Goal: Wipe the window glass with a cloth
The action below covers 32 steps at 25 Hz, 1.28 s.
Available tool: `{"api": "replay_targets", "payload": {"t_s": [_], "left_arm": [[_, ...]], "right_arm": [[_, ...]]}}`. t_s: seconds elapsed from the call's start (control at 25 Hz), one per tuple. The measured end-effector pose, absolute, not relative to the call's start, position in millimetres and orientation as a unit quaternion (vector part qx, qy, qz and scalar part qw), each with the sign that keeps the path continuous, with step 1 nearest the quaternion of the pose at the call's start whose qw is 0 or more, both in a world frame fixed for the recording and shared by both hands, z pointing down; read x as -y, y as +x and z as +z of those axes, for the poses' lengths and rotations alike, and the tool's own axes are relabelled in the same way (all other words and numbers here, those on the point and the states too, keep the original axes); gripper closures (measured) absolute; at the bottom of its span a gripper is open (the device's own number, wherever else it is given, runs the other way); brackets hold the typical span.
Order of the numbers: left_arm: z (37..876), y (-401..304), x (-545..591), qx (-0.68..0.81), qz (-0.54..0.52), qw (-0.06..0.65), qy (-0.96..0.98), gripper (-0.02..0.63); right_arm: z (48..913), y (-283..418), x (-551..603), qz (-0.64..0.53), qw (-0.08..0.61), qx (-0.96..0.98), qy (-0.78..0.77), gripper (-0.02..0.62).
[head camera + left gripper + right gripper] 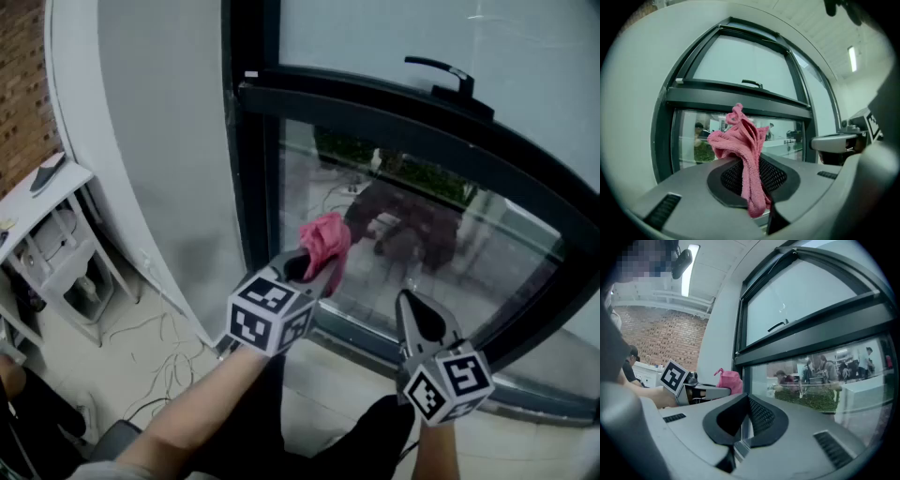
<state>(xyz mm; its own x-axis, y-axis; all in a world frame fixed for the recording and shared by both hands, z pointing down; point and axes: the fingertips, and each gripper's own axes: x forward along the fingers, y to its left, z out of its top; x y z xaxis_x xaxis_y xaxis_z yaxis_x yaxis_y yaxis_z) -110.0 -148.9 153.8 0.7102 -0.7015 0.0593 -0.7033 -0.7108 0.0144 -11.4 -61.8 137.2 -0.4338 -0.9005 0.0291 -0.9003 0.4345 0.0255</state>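
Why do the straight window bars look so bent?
Left gripper view: the wide-angle lens bows the window frame into arcs, yet the pink cloth is sharp. Right gripper view: same bowing, dark corners. Head view: milder curve, dim reflections in the glass.

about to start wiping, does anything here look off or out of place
Nothing looks damaged or spilled. Only the pink cloth stands out: it is bunched in the left gripper, not spread flat.

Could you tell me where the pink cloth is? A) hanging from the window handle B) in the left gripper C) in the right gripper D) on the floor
B: the pink cloth is pinched between the jaws of the left gripper; the right gripper holds nothing.
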Motion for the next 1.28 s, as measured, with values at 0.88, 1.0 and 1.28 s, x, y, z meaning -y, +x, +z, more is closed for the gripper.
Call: {"api": "replay_targets", "payload": {"t_s": [0.88, 1.0, 1.28], "left_arm": [[88.4, -230.0, 411.3, 0.595, -0.021, -0.026, 0.803, 0.548], [80.0, -233.2, 433.2, 0.617, -0.028, -0.035, 0.785, 0.548], [65.9, -235.6, 462.4, 0.636, -0.050, -0.044, 0.769, 0.548]], "right_arm": [[132.8, -84.7, 230.3, -0.011, 0.027, 0.877, 0.479, 0.595], [132.4, -83.1, 244.9, -0.007, 0.028, 0.876, 0.482, 0.595], [134.6, -70.6, 266.6, 0.000, 0.024, 0.873, 0.487, 0.595]]}}
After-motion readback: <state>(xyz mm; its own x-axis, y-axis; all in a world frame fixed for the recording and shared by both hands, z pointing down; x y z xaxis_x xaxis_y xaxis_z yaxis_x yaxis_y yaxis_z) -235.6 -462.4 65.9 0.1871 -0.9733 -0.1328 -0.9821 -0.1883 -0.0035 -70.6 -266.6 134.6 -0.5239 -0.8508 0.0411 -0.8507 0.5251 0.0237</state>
